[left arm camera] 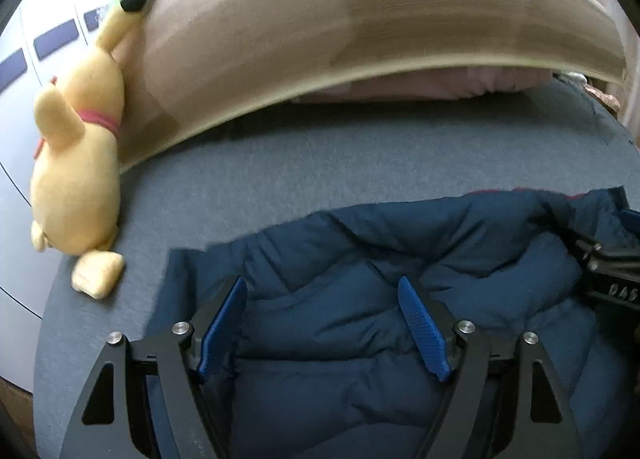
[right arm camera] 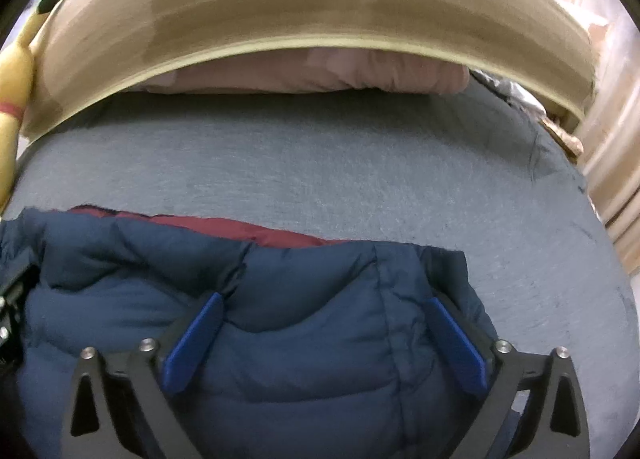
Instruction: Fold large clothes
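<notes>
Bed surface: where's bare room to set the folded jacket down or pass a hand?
The widest free patch is the grey sheet between the blue jacket and the pink pillow under the wooden headboard. Another strip runs right of the jacket to the bed edge. It is crowded at the left by the yellow plush toy, and over the jacket, where both open grippers hover.

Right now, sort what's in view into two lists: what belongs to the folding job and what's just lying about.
Part of the job:
- blue jacket, red lining showing at its far edge
- left gripper, open over the jacket
- right gripper, open over the jacket
- grey bed sheet it lies on

Just lying about:
- yellow soft toy
- pink pillow
- wooden headboard
</notes>
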